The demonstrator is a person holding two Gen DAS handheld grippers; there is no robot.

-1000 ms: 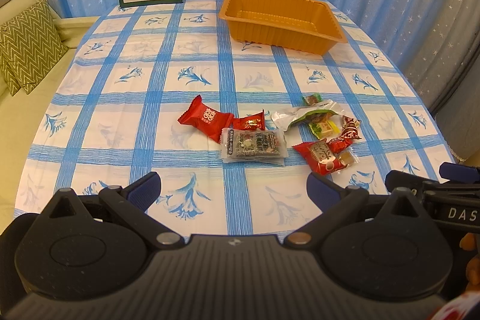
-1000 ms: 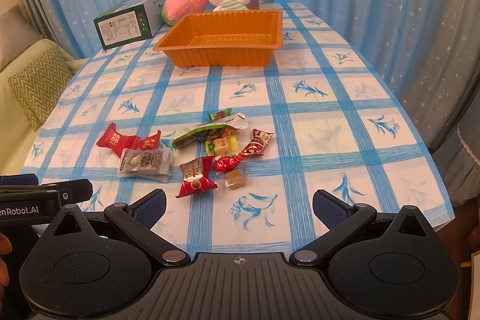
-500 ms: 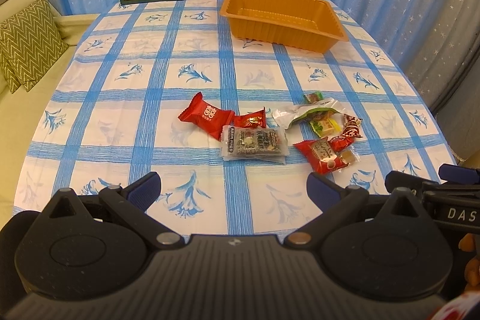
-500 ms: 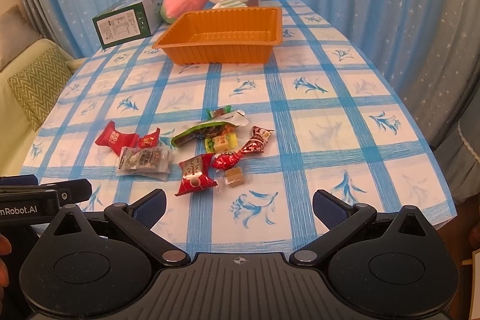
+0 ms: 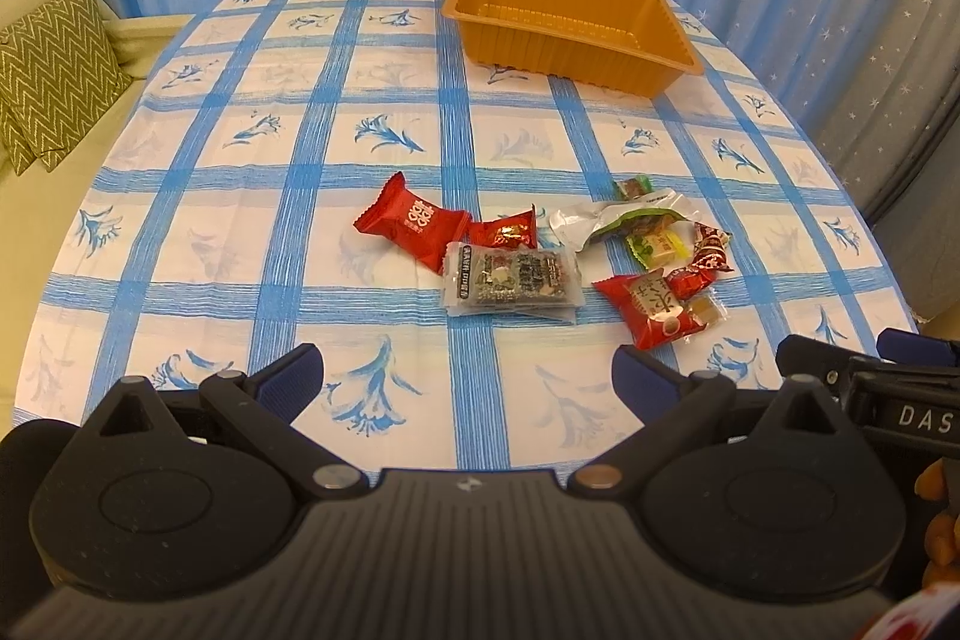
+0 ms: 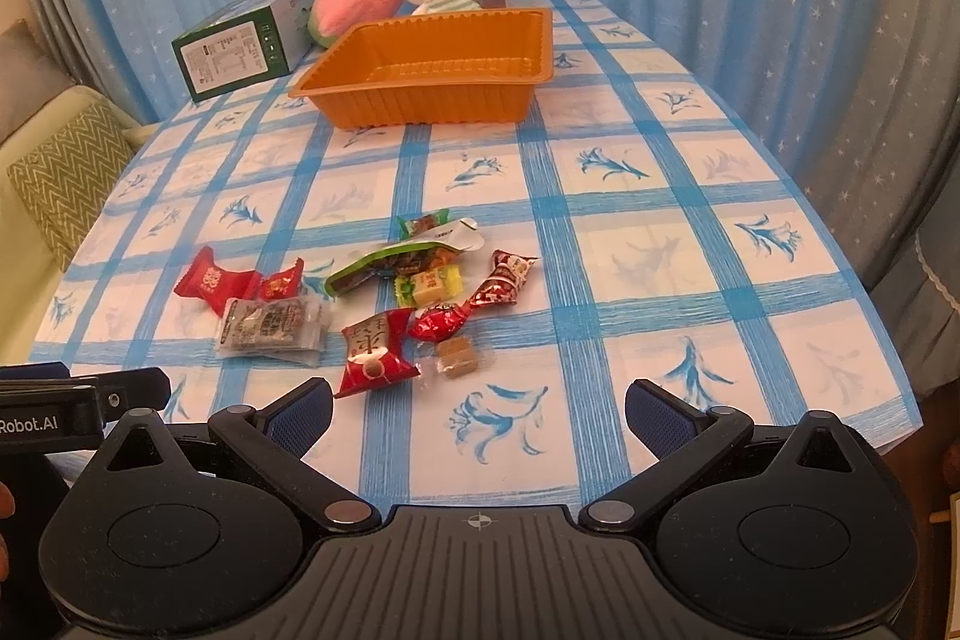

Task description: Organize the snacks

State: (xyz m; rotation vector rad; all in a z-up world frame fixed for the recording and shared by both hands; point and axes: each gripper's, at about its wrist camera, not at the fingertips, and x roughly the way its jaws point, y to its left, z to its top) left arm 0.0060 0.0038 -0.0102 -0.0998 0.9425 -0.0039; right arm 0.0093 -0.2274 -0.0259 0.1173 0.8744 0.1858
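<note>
- Since a moment ago, both my grippers have slid a little closer over the table, so the snacks look a bit bigger, and none of the snacks has moved.
- My left gripper (image 5: 467, 376) is spread wide and holds nothing.
- My right gripper (image 6: 479, 409) is spread wide too, with nothing in it.
- The snacks lie in a small heap near me on the blue checked tablecloth (image 5: 288, 148).
- The orange tray (image 5: 570, 25) sits far back, well apart from the heap, and it looks empty.
- I think the first job is to pick one snack and carry it to the tray.
- The red square pack (image 6: 375, 352) is nearest my right gripper, so I would start there.
- It touches the little brown candy (image 6: 457, 363), so I should come straight down and pinch only the red one.
- The clear seaweed pack (image 5: 511, 281) lies flat, so my left gripper should grab it by an edge.
- Wrappers are slippery, so I should squeeze softly and lift slowly.
</note>
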